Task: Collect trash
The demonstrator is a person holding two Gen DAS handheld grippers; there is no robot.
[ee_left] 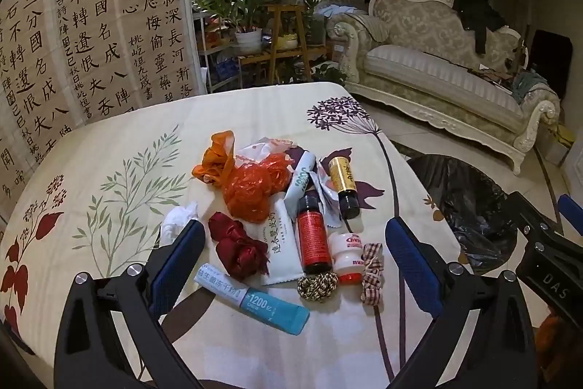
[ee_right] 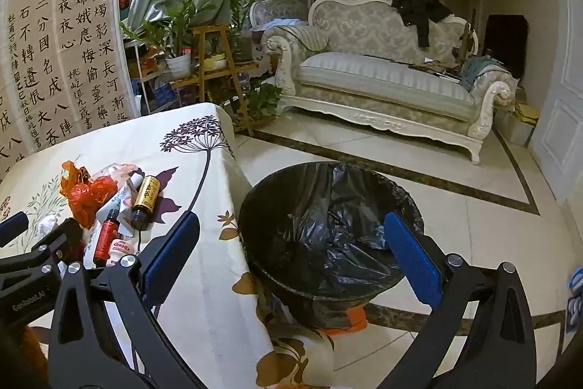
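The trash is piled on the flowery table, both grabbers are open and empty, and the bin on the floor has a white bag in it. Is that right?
Almost. The bag in the bin is black, not white; the right wrist view shows it best. The rest holds: the trash pile lies on the flowery table, and the left gripper and right gripper are both open and empty.

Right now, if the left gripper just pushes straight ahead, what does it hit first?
Probably the white tube or the red bottle beside it: both lie centred between the open left gripper fingers, on the tablecloth. Depth is unclear.
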